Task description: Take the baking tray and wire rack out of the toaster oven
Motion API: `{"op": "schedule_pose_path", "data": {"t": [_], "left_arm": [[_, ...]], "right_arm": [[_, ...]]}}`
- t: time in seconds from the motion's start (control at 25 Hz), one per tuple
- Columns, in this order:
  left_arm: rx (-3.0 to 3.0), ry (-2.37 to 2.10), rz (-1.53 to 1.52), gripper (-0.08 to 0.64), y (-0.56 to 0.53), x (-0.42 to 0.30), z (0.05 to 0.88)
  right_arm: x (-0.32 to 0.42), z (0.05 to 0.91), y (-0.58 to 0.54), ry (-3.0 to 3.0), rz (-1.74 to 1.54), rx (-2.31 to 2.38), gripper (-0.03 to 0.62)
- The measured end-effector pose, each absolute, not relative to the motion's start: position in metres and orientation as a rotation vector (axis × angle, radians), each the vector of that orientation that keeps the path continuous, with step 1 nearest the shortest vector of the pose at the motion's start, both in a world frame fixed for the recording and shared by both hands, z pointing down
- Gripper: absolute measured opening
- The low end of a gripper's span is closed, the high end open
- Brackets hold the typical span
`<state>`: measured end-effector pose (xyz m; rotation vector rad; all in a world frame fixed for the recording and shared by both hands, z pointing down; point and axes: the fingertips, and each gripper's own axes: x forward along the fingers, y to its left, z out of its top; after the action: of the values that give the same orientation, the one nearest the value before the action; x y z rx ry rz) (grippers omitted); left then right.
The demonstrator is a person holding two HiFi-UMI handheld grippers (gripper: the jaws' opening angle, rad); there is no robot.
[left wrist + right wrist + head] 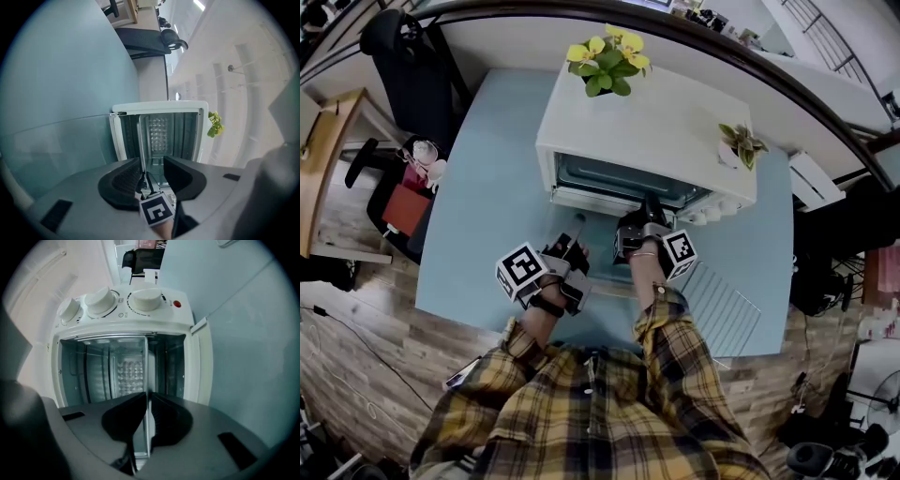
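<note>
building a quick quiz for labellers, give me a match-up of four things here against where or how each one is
1 wire rack
2 right gripper
3 left gripper
4 yellow-flowered plant

A on top of the toaster oven
B jaws apart
C lying on the blue table
D shut on the baking tray by its edge

Pairs: 1-C, 2-D, 3-B, 4-A

Toaster oven (609, 122): white casing, white knobs (146, 299), one red lamp (176, 303); back wall (130, 376) silvery, dimpled in a grid. Baking tray (149, 376) edge: dull grey metal. Table (478, 225): pale blue. Left gripper (152, 161) and right gripper (149, 397): grey bodies, black pads; marker cube (522, 270) white with black squares. Sleeve (675, 347): yellow-and-dark plaid. Flowers (607, 56): yellow, green leaves.
</note>
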<state>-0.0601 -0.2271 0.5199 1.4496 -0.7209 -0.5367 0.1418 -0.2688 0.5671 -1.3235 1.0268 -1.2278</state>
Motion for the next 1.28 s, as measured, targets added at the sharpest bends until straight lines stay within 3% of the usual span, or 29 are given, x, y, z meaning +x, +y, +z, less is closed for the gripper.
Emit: {"op": "schedule_pose_path", "data": {"t": [0.88, 1.28], "left_arm": [[1.347, -0.745, -0.488, 0.138, -0.21, -0.059, 0.547], [1.295, -0.778, -0.555, 0.061, -0.198, -0.071, 0.548]], "right_arm": [[0.101, 0.552, -0.161, 1.023, -1.414, -1.251, 0.031], [0.09, 0.545, -0.138, 1.064, -1.423, -1.231, 0.023]]}}
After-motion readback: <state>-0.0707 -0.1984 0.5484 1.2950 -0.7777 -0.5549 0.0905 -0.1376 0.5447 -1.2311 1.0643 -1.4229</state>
